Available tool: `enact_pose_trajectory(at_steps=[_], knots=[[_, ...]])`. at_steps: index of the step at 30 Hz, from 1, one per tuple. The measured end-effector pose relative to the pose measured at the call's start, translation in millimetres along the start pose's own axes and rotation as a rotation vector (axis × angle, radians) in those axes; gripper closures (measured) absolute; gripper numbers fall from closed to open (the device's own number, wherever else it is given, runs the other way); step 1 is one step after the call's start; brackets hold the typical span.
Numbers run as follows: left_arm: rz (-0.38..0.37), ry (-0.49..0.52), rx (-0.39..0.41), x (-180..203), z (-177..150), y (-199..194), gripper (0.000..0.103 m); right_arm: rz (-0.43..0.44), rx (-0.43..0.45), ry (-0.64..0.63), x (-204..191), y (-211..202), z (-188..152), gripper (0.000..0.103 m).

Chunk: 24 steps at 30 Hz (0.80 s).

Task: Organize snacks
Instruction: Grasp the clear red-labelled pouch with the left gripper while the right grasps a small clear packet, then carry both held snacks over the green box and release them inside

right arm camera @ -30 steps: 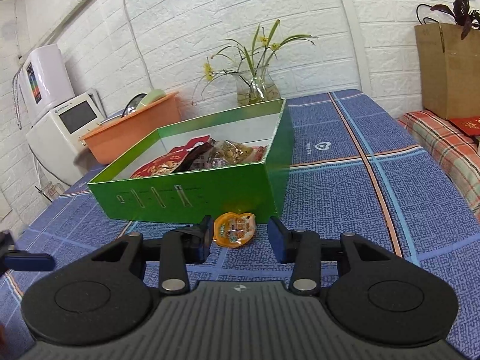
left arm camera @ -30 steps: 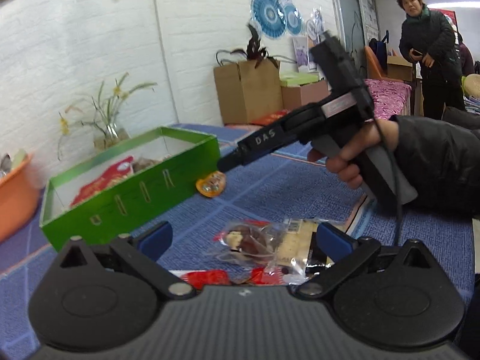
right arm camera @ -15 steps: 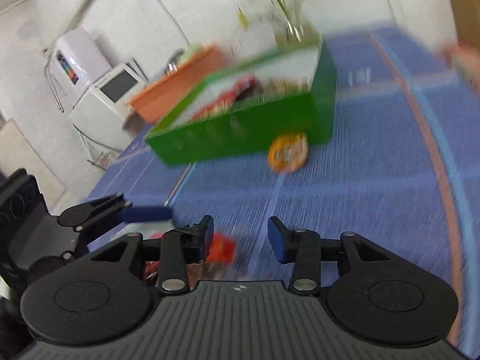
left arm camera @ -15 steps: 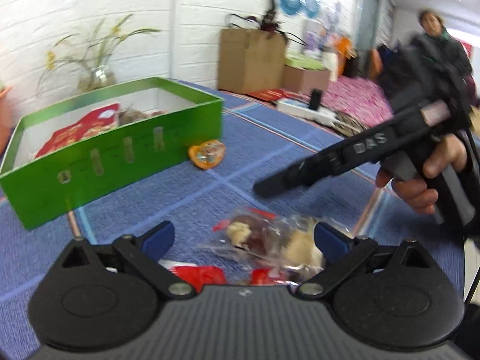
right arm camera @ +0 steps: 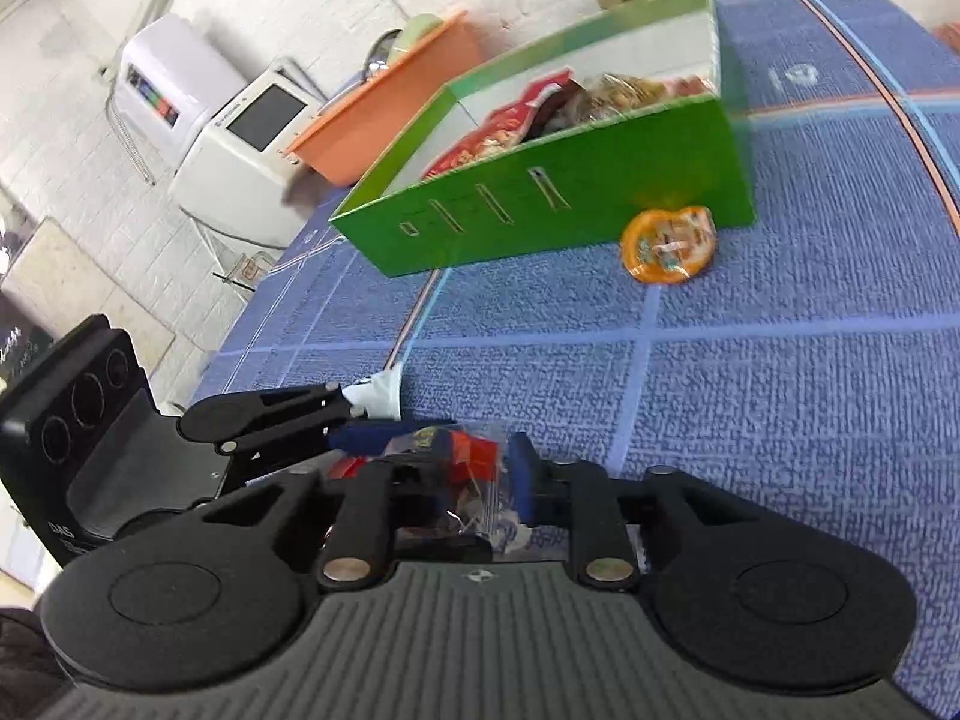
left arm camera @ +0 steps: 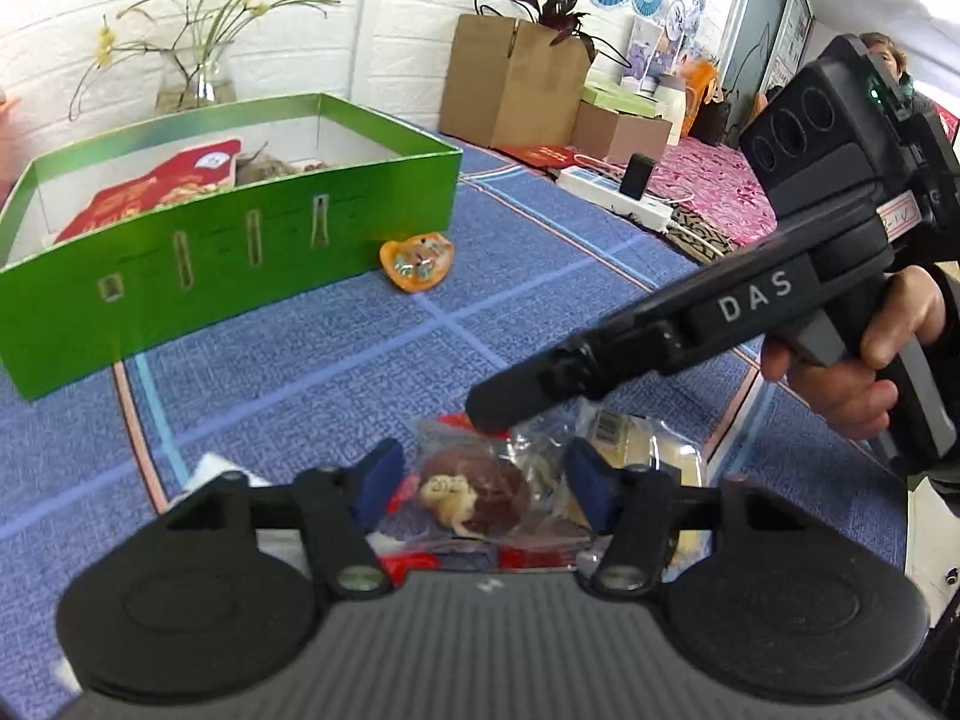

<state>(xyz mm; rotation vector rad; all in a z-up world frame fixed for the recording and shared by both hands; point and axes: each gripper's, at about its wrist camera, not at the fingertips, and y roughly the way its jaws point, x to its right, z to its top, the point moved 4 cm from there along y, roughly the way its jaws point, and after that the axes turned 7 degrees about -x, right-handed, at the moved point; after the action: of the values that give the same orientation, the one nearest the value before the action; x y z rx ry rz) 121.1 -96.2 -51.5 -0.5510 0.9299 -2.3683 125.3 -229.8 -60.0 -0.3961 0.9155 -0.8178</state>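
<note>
A pile of clear snack packets lies on the blue cloth. One with a brown round sweet (left arm camera: 474,495) sits between the blue pads of my left gripper (left arm camera: 485,480). The jaws are closing and stand a little off the wrap. My right gripper (left arm camera: 489,417) comes in from the right with its tip on the same pile. In its own view, my right gripper (right arm camera: 477,465) has closing jaws that pinch a clear packet with red bits (right arm camera: 474,456). My left gripper (right arm camera: 360,420) is close beside it. The green box (left arm camera: 240,240) holds red bags. An orange jelly cup (left arm camera: 417,255) lies at its corner.
An orange basin (right arm camera: 390,96) and a white appliance (right arm camera: 240,138) stand beyond the box. A glass vase (left arm camera: 192,84), cardboard boxes (left arm camera: 510,78) and a power strip (left arm camera: 618,192) line the far side. A person (left arm camera: 888,60) stands at the back right.
My right gripper swung from the jelly cup by the box down to the packet pile and narrowed its jaws on a packet. My left gripper's jaws narrowed around the brown sweet packet.
</note>
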Motion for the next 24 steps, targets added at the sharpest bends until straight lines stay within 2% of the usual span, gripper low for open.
enact_pose_trajectory(at_steps=[5,6,7,9,17,20,21,22,23,24], knots=[[0.035,0.041,0.021,6,2,-10,0.053,-0.013,0.043,-0.117,-18,-7,1,0.077],[0.039,0.040,0.026,6,3,-12,0.053,-0.018,0.057,-0.132,-21,-9,2,0.081],[0.041,0.038,0.029,6,5,-14,0.053,-0.029,0.071,-0.146,-23,-11,3,0.091],[0.046,0.028,0.046,4,6,-18,0.053,-0.031,0.099,-0.163,-26,-15,7,0.096],[0.067,-0.024,0.106,-5,6,-34,0.054,0.009,0.163,-0.206,-40,-18,15,0.101],[0.071,-0.046,0.103,-9,3,-35,0.054,0.030,0.145,-0.174,-38,-14,15,0.100],[0.074,-0.046,0.097,-9,1,-34,0.054,0.044,0.124,-0.153,-35,-11,15,0.095],[0.080,-0.047,0.104,-8,0,-34,0.054,0.069,0.100,-0.127,-32,-9,16,0.083],[0.088,-0.045,0.111,-8,-2,-35,0.054,0.101,0.074,-0.085,-28,-8,14,0.079],[0.091,-0.038,0.118,-7,-3,-35,0.054,0.120,0.056,-0.049,-24,-6,13,0.066]])
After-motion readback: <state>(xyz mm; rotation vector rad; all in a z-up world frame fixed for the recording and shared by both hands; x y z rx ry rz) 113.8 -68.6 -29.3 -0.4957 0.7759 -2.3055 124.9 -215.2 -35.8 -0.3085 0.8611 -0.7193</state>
